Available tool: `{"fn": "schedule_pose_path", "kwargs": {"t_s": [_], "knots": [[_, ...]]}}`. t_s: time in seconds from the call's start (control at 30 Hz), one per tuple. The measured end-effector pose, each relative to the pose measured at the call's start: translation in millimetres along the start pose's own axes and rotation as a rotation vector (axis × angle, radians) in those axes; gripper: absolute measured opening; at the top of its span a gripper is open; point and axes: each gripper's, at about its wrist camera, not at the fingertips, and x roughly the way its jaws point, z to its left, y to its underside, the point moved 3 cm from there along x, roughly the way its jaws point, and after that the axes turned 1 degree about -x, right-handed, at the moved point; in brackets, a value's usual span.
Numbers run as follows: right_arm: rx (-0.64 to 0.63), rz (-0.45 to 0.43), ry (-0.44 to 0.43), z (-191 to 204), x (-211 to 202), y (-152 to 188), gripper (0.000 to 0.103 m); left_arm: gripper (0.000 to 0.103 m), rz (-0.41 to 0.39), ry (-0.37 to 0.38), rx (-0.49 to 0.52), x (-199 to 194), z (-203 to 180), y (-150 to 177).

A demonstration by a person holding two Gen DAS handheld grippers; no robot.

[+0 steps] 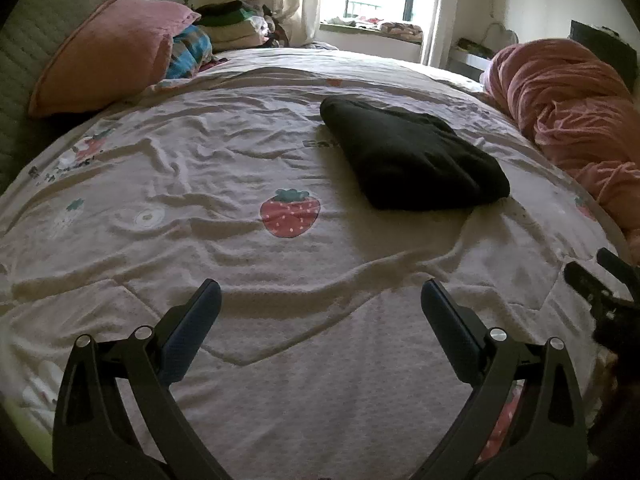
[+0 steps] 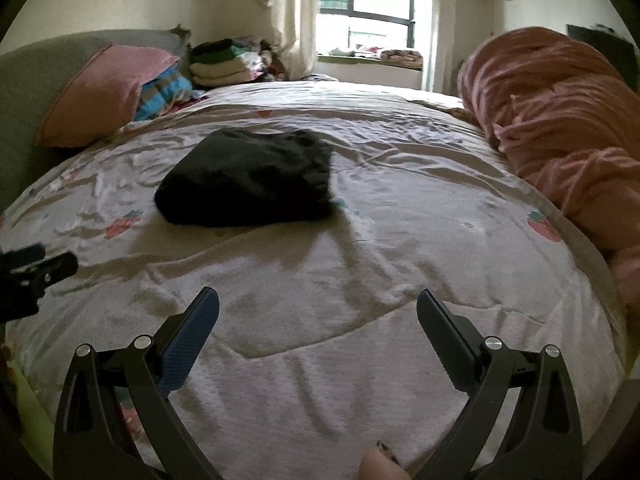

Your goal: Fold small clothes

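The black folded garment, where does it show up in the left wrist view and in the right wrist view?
Left wrist view: the black folded garment lies right of centre on the bed cover, beyond the open left gripper.
Right wrist view: it lies left of centre, beyond the open right gripper.
Shared landmark: the pink pillow at the far left.

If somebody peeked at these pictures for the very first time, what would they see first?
Probably the folded black garment, dark against the pale strawberry-print bedspread in the middle of the bed. Next, the bundled pink blanket along the right edge and the pink pillow at the headboard. Both grippers, left and right, hang open and empty.
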Motion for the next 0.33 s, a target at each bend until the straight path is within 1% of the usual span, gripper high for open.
{"fn": "schedule_pose_path", "kwargs": {"t_s": [0.1,0.17,0.2,0.23,0.27,0.3,0.33], "knots": [[0.080,-0.001,0.090,-33,-11,-2,0.098,0.094,0.009,-0.002,-0.043,0,20,-6],[0.160,-0.017,0.192,-75,-27,0,0.098,0.094,0.036,0.002,-0.101,0,42,-11],[0.200,-0.027,0.253,-97,-37,3,0.098,0.094,0.056,0.002,-0.148,3,68,-20],[0.265,-0.032,0.340,-134,-51,8,0.098,0.094,0.073,-0.019,-0.182,6,89,-28],[0.315,-0.027,0.410,-161,-61,14,0.098,0.094,0.080,-0.057,-0.219,7,113,-35],[0.365,-0.016,0.490,-190,-73,22,0.098,0.094,0.072,-0.123,-0.273,8,153,-46],[0.440,-0.001,0.611,-229,-91,36,0.098,0.094,0.073,-0.179,-0.306,9,189,-53]]}}
